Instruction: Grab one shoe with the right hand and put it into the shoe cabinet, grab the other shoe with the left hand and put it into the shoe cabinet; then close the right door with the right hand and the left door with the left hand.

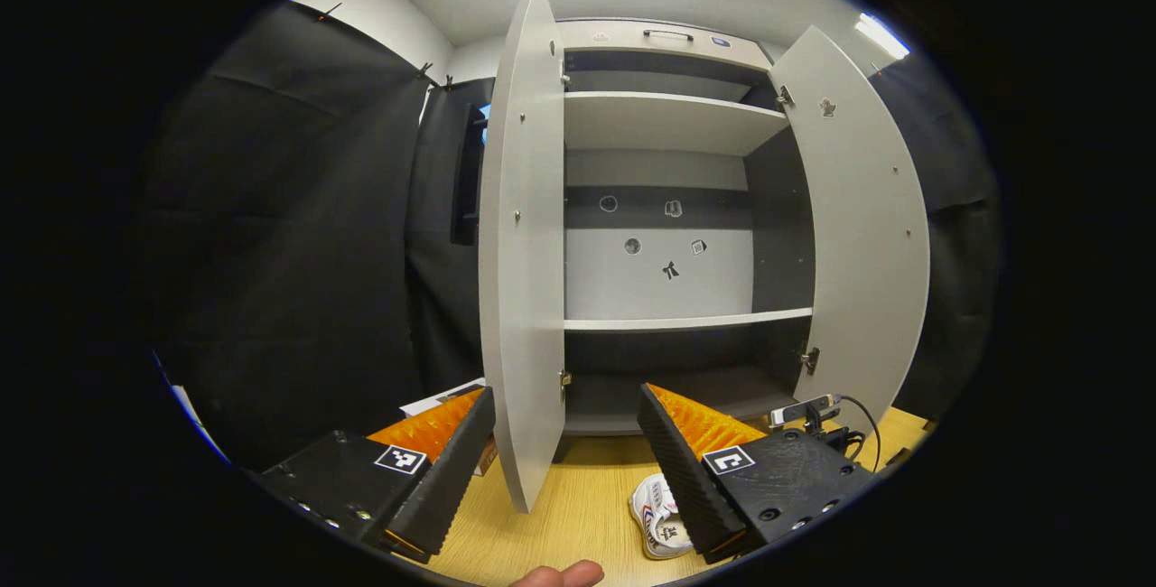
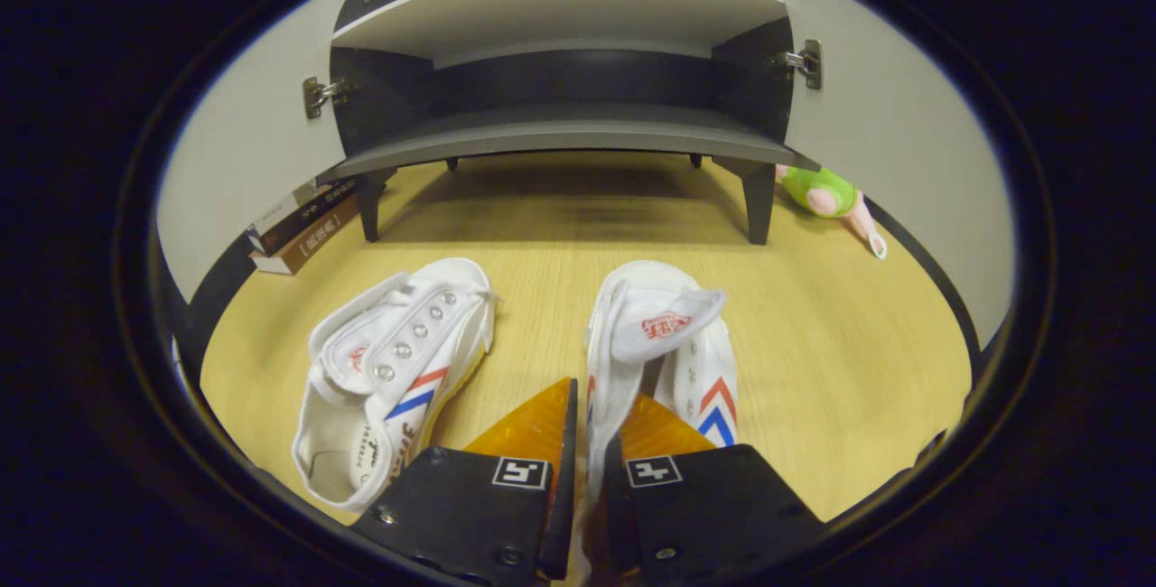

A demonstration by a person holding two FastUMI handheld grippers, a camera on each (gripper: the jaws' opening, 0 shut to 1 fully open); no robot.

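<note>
While both doors stand open, the shoe cabinet (image 1: 668, 208) ahead of the wide-spread, empty left gripper (image 1: 569, 451) has bare shelves. Left of the right gripper (image 2: 587, 442) lies one shoe (image 2: 393, 370); its fingers pinch the other shoe (image 2: 659, 343).

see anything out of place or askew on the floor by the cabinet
Yes: a green plush toy lies on the floor beside the cabinet's right leg, and the left shoe is tipped on its side.
</note>
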